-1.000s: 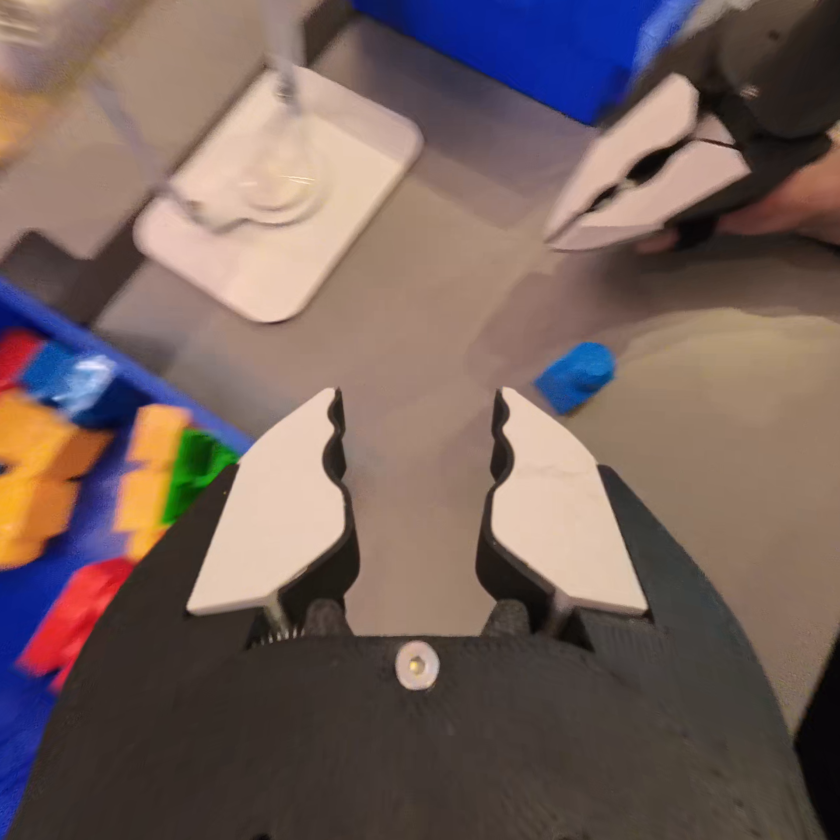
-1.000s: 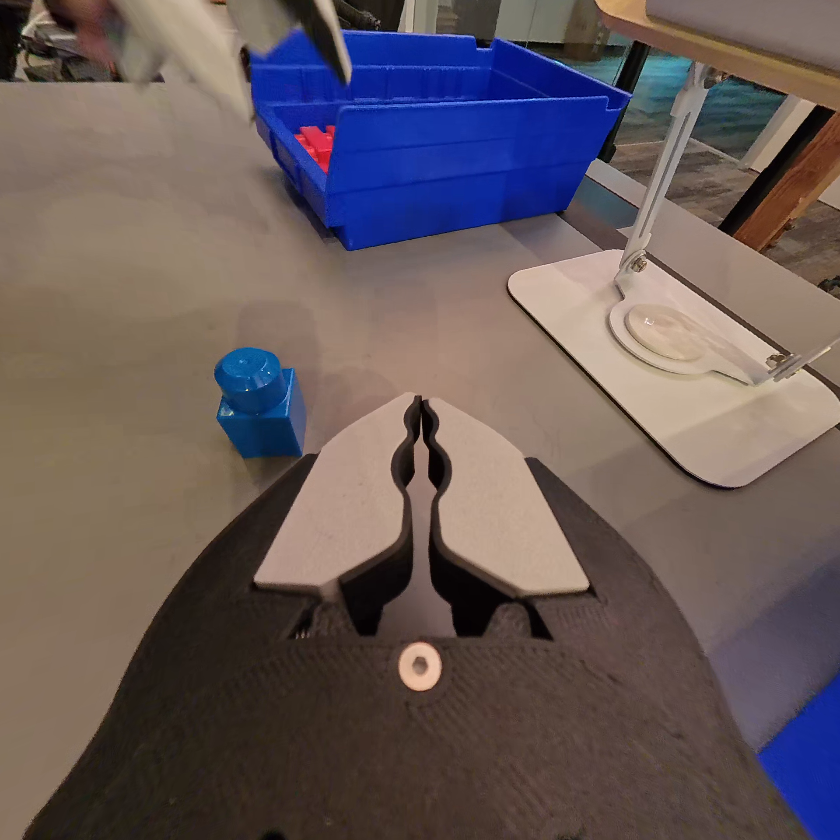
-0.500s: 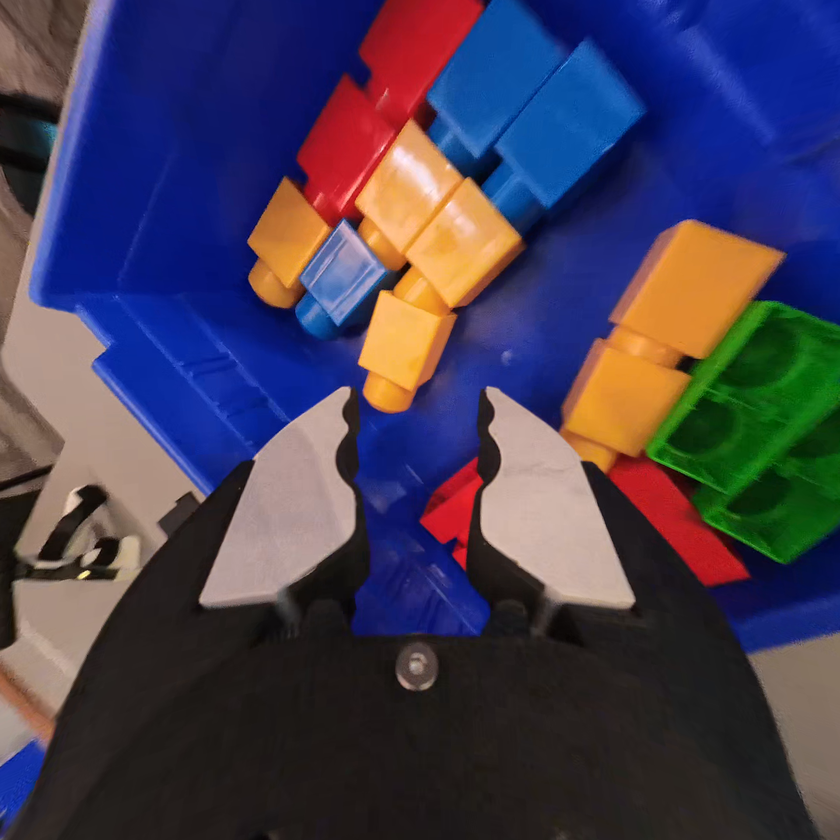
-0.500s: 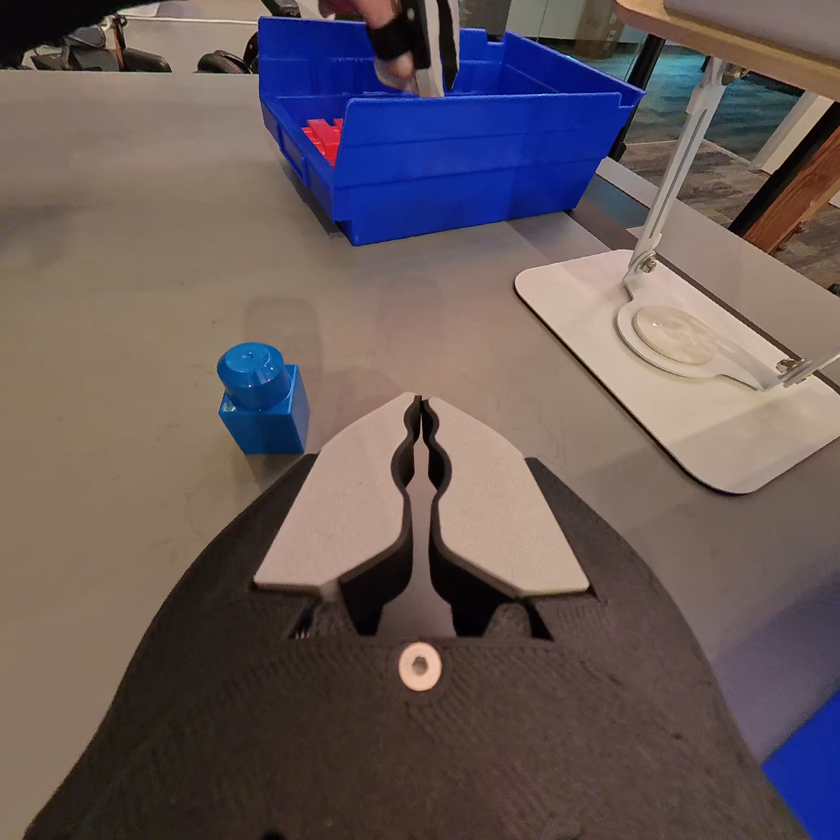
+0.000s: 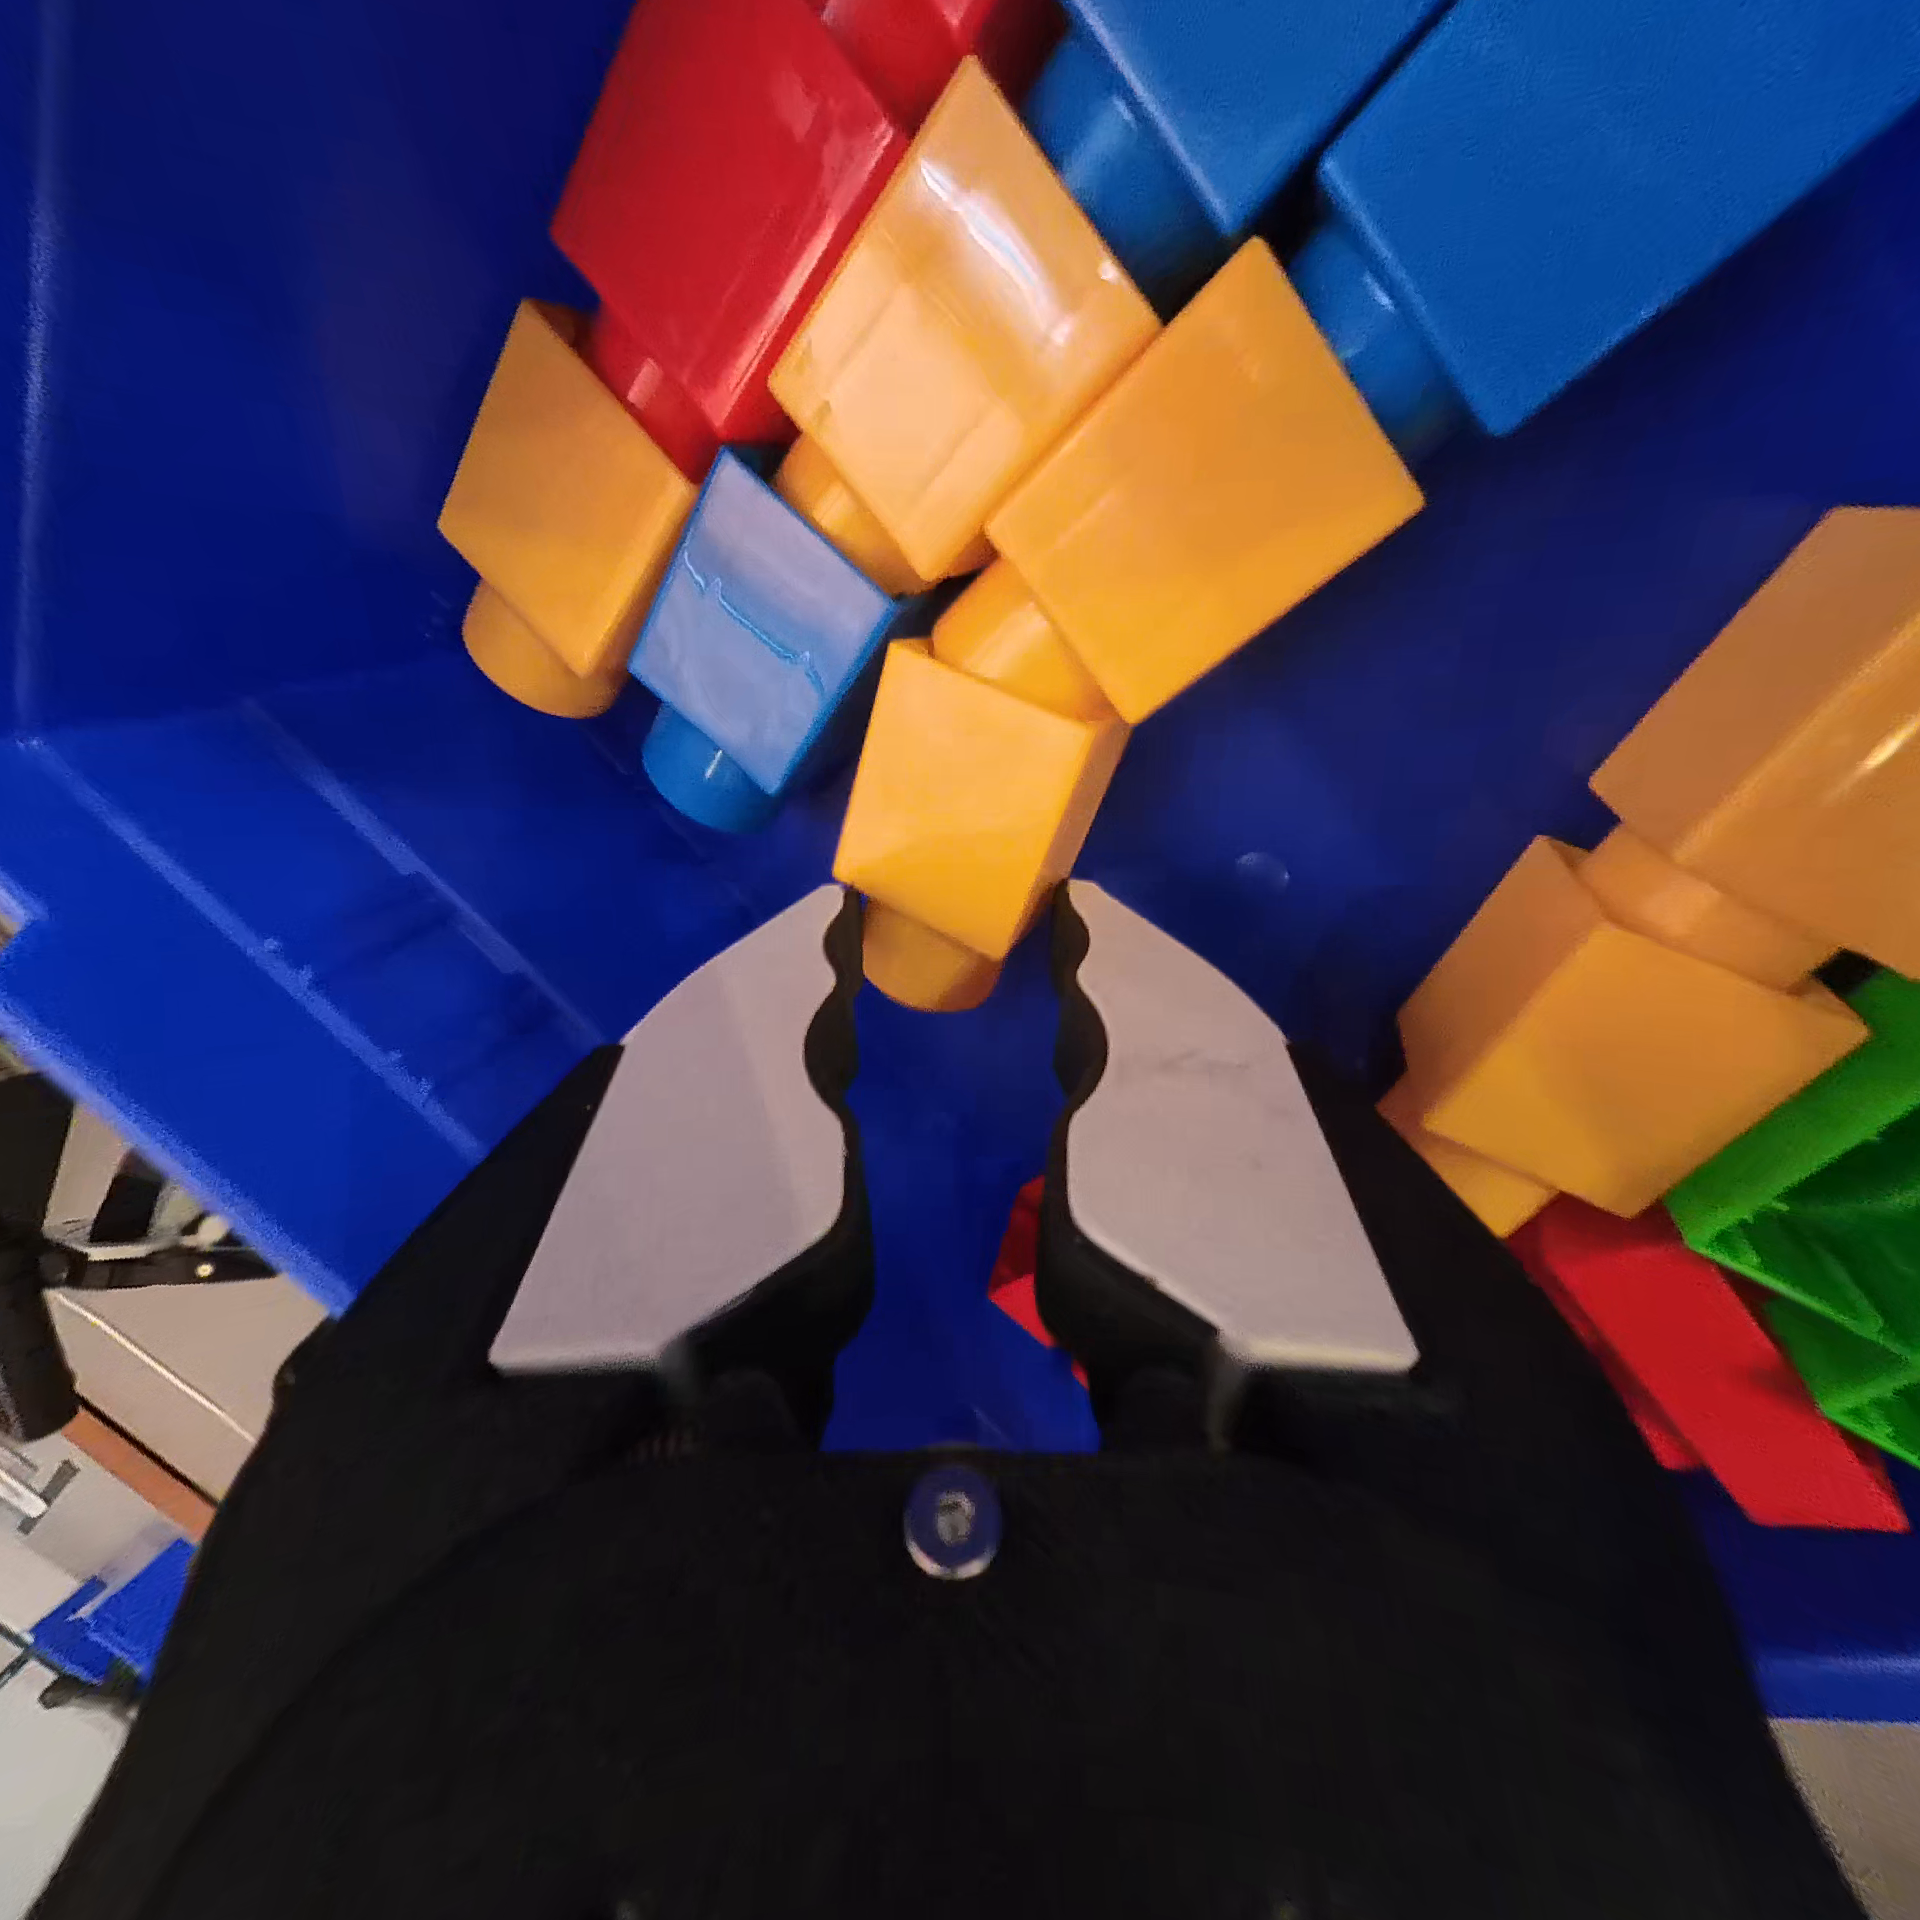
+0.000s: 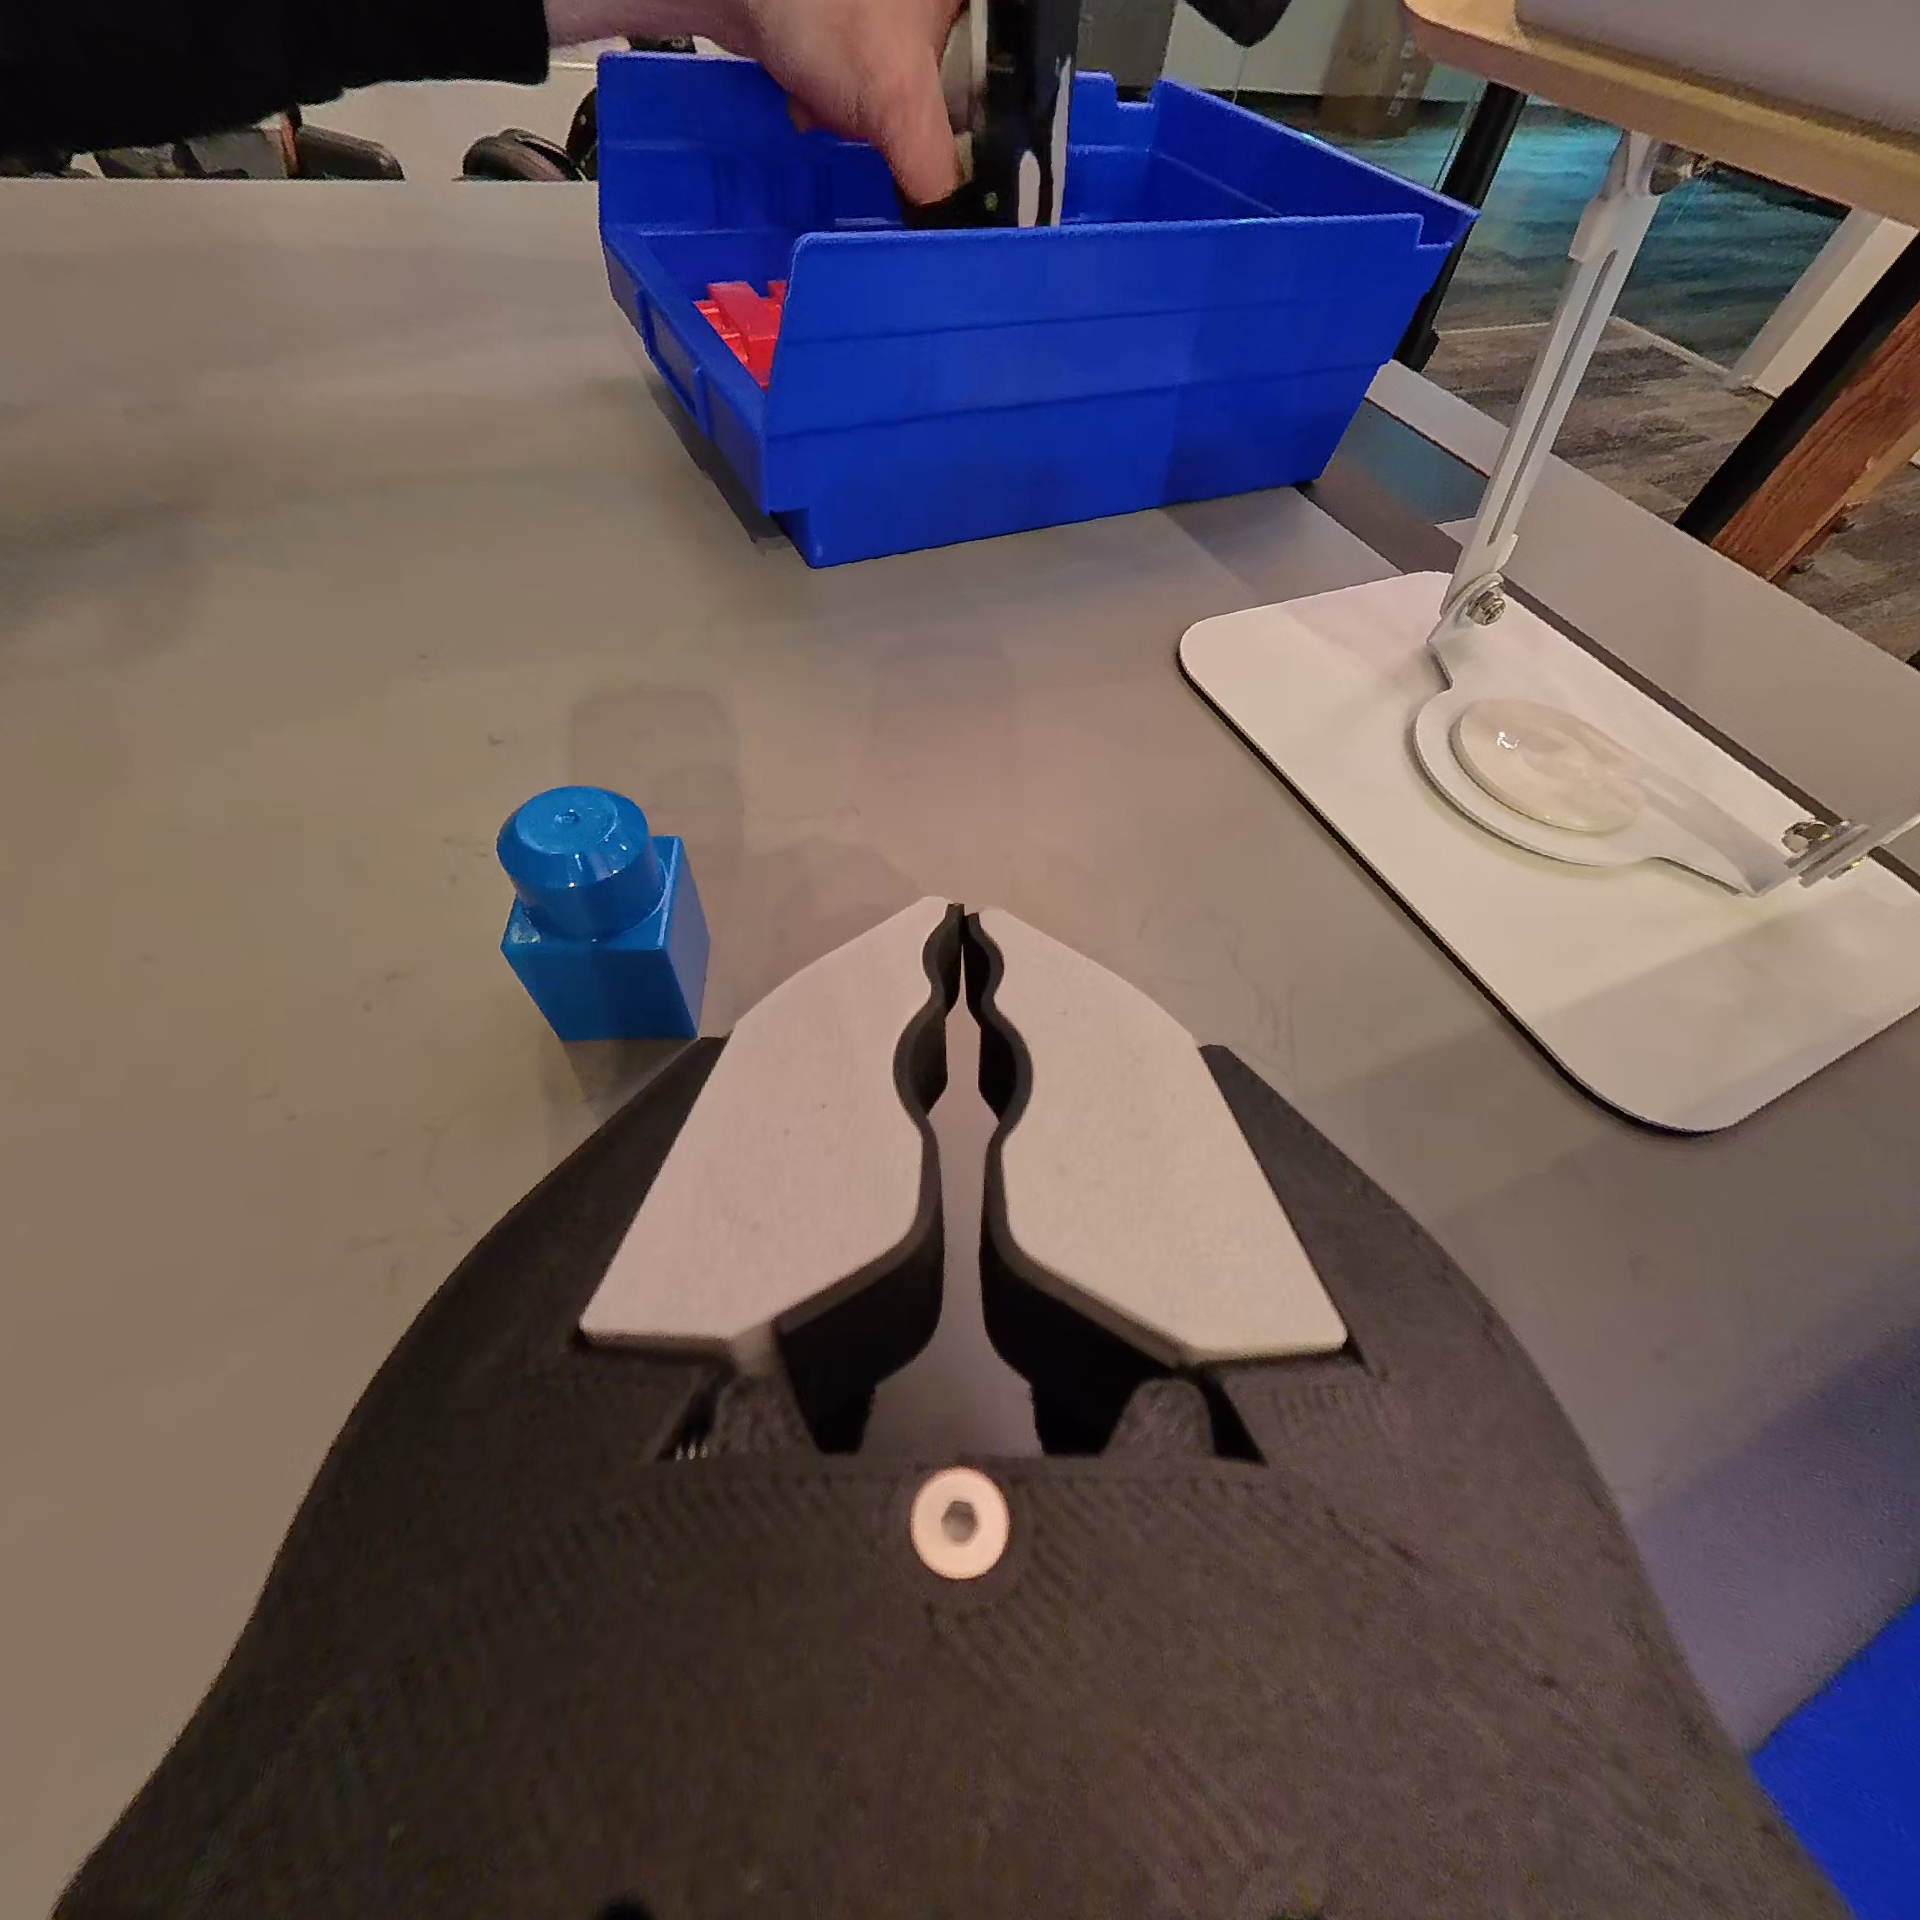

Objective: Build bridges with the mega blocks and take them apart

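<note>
In the left wrist view my left gripper [image 5: 951, 904] is down inside the blue bin [image 5: 260, 935]. Its two fingertips touch the sides of a small orange block [image 5: 966, 800] at its stud end, and the block lies on the bin floor. More orange, red, blue and green blocks lie around it. In the right wrist view my right gripper [image 6: 961, 920] is shut and empty, low over the grey table. A single blue block [image 6: 603, 935] stands upright just to its left. The left gripper [image 6: 1013, 135] shows far off, reaching into the blue bin [image 6: 1039, 416].
A white stand base [image 6: 1558, 831] with a slanted arm sits on the table to the right. Red blocks [image 6: 743, 322] show in the bin's near corner. A green block [image 5: 1818, 1195] and a red block [image 5: 1714, 1382] lie right of the left gripper. Tip to tip, the grippers are about 40 centimetres apart.
My left gripper swung from above the table into the bin, went down to the small orange block, and its fingers closed in on it. The right gripper stayed shut and hardly moved.
</note>
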The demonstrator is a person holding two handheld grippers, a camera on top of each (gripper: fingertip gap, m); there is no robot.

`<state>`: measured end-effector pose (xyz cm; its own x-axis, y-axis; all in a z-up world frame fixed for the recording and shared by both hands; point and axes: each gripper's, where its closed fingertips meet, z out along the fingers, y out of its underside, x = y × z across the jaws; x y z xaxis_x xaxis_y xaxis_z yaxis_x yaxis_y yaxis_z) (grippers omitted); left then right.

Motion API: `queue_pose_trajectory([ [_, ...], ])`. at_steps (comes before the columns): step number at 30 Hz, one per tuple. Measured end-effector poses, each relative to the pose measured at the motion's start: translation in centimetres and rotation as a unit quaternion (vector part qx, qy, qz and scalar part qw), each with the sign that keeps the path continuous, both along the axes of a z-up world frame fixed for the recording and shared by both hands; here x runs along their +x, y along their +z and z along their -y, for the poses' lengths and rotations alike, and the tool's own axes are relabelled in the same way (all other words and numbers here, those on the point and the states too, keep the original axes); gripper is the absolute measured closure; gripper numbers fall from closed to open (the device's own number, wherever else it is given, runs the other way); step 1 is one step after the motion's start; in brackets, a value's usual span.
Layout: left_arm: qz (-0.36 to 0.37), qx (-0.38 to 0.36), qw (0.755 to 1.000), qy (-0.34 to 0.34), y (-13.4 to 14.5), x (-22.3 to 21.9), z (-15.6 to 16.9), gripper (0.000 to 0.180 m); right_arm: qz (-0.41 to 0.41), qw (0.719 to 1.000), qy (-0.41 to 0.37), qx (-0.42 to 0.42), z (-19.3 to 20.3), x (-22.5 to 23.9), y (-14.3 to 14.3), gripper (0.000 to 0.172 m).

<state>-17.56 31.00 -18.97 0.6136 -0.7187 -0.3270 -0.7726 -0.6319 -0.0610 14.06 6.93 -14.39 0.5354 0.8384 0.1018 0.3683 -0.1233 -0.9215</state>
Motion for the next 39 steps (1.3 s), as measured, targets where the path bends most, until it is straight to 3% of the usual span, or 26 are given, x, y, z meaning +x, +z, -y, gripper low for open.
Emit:
queue_pose_trajectory([
  [6,0.033,0.036,0.999,-0.024,2.3,0.4,1.6,0.153,0.002,1.0,0.001,0.0,0.0,0.0,0.0,0.171],
  [15,0.012,0.038,0.997,-0.073,4.0,0.8,4.8,0.153,0.004,1.0,0.003,0.001,0.1,-0.1,-0.1,0.172],
  [19,-0.001,0.075,0.991,-0.111,8.1,2.2,7.1,0.153,0.001,1.0,0.0,0.002,0.0,0.0,0.0,0.172],
  [22,-0.044,0.115,0.975,-0.183,11.8,5.4,10.7,0.153,0.0,1.0,-0.001,0.001,-0.1,0.1,0.0,0.172],
  [25,-0.121,0.159,0.939,-0.279,13.9,9.6,14.7,0.153,-0.001,1.0,-0.001,0.001,-0.1,0.1,0.0,0.172],
  [29,-0.188,0.196,0.87,-0.41,13.4,16.1,19.8,0.153,-0.014,1.0,-0.004,-0.002,-0.2,0.3,0.3,0.172],
  [33,-0.257,0.179,0.815,-0.487,10.1,18.9,21.8,0.154,-0.02,1.0,-0.009,-0.003,-0.4,0.6,0.5,0.172],
  [39,-0.373,0.132,0.734,-0.552,6.3,18.8,22.5,0.154,-0.023,1.0,-0.013,-0.005,-0.6,0.9,0.5,0.172],
])
